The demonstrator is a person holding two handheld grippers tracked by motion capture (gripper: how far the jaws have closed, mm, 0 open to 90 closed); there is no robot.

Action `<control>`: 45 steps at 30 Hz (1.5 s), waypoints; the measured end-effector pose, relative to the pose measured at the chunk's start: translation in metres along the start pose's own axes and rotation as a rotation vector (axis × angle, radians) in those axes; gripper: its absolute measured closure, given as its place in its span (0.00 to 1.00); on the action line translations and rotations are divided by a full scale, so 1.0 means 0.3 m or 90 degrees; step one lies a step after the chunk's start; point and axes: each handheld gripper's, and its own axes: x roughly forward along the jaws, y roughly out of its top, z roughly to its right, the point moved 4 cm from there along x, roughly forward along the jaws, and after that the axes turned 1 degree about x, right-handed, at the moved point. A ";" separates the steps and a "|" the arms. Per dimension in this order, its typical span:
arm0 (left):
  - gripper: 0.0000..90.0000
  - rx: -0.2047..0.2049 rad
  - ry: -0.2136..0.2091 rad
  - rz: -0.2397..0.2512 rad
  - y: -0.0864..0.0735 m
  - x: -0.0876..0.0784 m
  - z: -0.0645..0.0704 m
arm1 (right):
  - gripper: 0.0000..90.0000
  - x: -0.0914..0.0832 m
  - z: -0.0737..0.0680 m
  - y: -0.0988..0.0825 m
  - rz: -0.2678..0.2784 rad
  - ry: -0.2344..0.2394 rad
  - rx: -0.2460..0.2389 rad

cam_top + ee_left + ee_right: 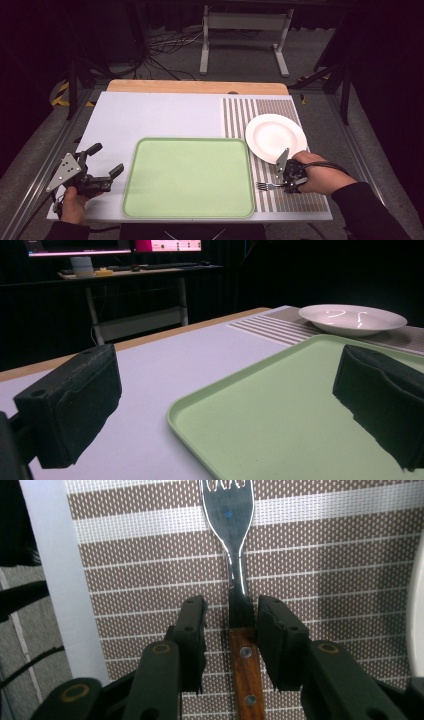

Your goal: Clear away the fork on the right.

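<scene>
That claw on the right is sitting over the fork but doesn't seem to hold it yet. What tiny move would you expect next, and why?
Probably closing the right gripper on the fork. Its jaws straddle the fork where the metal neck meets the wooden handle, with small gaps on both sides, and the fork lies flat on the striped placemat. Nothing else needs lining up first, so squeezing shut looks like the natural step before any lift.

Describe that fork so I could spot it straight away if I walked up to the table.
Find the green tray in the middle of the table, then look right to the brown striped mat. The fork lies on the mat near the table's front edge, in front of the white plate, between the open jaws of the right gripper. It is the sole piece of cutlery: steel tines, riveted wooden handle.
</scene>
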 end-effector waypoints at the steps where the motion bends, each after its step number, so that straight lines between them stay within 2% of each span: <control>1: 0.00 0.000 0.000 0.000 0.000 0.000 0.000 | 0.74 0.002 0.001 -0.001 -0.005 -0.001 -0.006; 8: 0.00 -0.001 0.001 0.001 0.000 0.000 0.000 | 0.86 0.008 0.013 -0.002 -0.023 -0.005 -0.040; 23: 0.00 0.001 -0.002 -0.003 -0.001 0.001 0.001 | 0.87 0.010 0.011 -0.005 -0.015 -0.006 -0.062; 27: 0.00 0.000 -0.002 -0.003 -0.001 0.001 0.001 | 0.87 0.008 0.010 -0.005 -0.011 -0.004 -0.057; 38: 0.00 0.001 -0.002 -0.003 -0.001 0.001 0.000 | 0.87 -0.071 0.016 0.013 0.009 -0.032 -0.065; 45: 0.00 0.000 -0.001 -0.002 -0.001 0.002 0.000 | 0.87 -0.129 0.025 0.038 0.036 -0.059 -0.066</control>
